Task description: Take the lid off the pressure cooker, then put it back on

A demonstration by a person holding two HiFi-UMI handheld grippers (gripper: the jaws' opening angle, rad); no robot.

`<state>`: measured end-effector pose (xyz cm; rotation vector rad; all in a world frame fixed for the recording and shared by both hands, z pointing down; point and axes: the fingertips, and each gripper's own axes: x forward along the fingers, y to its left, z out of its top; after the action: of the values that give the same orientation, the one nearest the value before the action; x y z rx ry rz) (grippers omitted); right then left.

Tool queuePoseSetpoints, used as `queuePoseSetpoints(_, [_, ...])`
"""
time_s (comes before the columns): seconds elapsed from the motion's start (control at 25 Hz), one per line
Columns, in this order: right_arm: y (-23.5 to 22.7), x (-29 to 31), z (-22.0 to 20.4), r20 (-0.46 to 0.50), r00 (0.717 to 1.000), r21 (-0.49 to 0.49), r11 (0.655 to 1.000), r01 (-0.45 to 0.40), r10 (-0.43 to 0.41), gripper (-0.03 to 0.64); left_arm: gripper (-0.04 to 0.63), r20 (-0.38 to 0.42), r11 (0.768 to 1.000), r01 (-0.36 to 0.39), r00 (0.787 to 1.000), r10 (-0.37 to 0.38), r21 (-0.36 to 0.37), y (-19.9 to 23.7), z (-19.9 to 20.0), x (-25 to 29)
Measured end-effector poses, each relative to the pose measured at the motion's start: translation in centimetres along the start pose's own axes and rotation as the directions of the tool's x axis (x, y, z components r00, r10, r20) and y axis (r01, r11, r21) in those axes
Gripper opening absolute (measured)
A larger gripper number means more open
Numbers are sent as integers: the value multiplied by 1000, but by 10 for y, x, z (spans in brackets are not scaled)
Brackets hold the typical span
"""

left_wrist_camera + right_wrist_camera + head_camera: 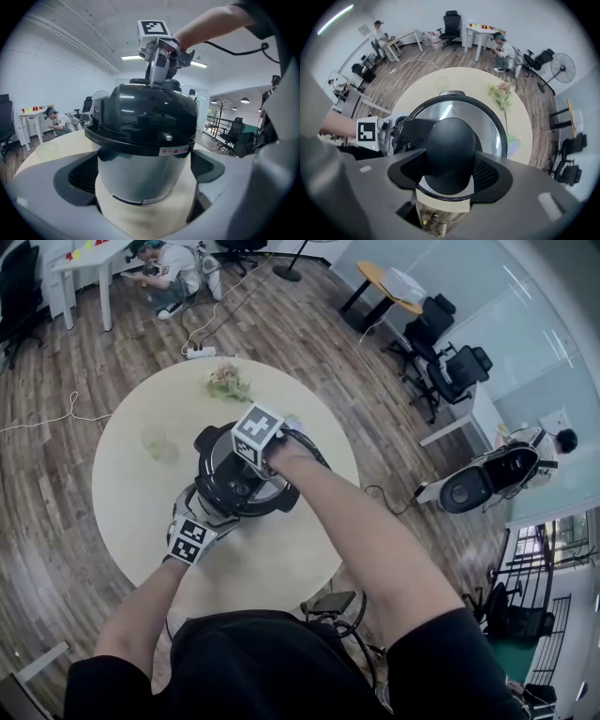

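A black-and-steel pressure cooker (234, 482) stands on a round cream table (131, 484). Its dark domed lid (145, 112) sits on the steel body (143, 173). My right gripper (450, 164) points straight down over the lid and is shut on the black knob (451, 140) at its centre; from the side it shows above the lid (159, 70). My left gripper (145, 199) comes in low from the near side, its pads against both sides of the cooker's body. In the head view the left gripper (202, 510) is at the cooker's near-left and the right gripper (247, 463) is on top.
A small bunch of flowers (225, 382) lies at the table's far edge, and a clear glass (156, 444) stands left of the cooker. A person (173, 268) crouches on the wooden floor beyond, near a white desk. Office chairs stand at the right.
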<state>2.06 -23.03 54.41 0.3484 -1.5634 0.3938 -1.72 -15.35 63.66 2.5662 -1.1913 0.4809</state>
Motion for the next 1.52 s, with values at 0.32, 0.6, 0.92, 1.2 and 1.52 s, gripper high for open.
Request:
queuePoseSetpoints(0.32, [2, 2, 3, -6, 1000, -123, 992, 3, -4, 298, 591, 1, 1000, 1, 1000, -1, 2, 3, -2, 0])
queuePoseSetpoints(0.6, [-1, 2, -1, 72, 996, -23, 999, -45, 46, 298, 546, -54, 998, 55, 997, -56, -17, 5, -6, -7])
queuePoseSetpoints(0.92, [-25, -36, -42, 368, 926, 257, 947, -191, 86, 314, 353, -21, 991, 82, 996, -84, -106, 13, 6, -62])
queuePoseSetpoints(1.2, [-20, -94, -76, 716, 668, 353, 931, -96, -203, 189, 64, 191, 998, -47, 980, 55, -44, 28, 111, -104])
queuePoseSetpoints(1.52, [-10, -115, -91, 829, 273, 499, 866, 35, -488, 28, 0, 299, 991, -110, 951, 83, 74, 16, 192, -77])
